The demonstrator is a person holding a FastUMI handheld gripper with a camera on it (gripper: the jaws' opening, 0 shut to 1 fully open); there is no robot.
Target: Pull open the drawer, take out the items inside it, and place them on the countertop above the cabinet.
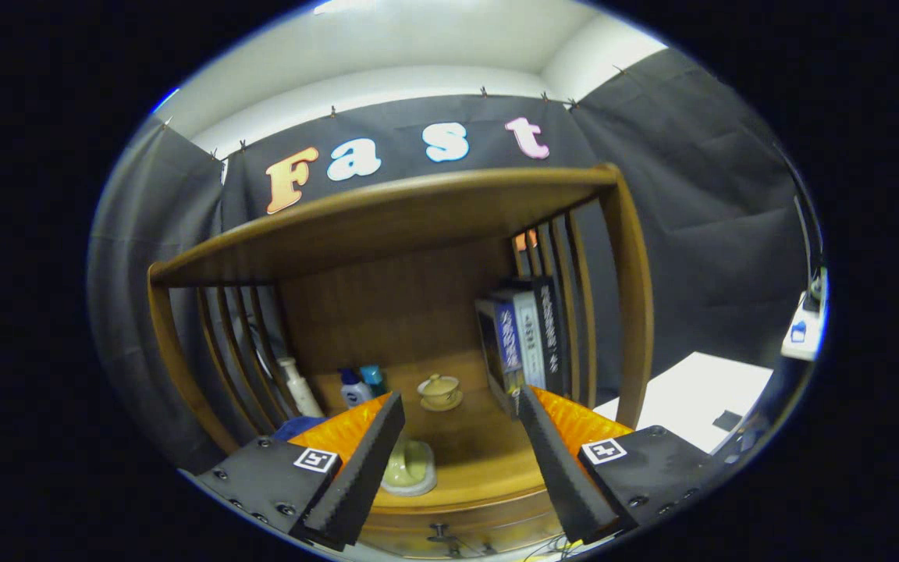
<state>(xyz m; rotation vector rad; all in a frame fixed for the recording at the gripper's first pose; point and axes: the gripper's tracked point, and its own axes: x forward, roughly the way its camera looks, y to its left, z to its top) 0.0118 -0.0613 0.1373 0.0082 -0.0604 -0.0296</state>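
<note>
My gripper [460, 398] is open, its two black fingers spread wide with nothing between them. It hovers in front of a wooden cabinet, above the countertop [488, 457]. Under the countertop's front edge I see the drawer front [488, 524] with a small dark knob [440, 534], low between the fingers. I cannot tell whether the drawer is pulled out at all, and its inside is hidden. A pale green item on a white base [412, 470] stands on the countertop by the left finger [364, 468], which partly covers it.
Further back on the countertop are a lidded teacup on a saucer [439, 391], two small blue-capped bottles [361, 385] and a white bottle [299, 386]. Upright books [524, 336] lean against the right slats. A wooden shelf [387, 215] roofs the space. A white table [699, 394] lies to the right.
</note>
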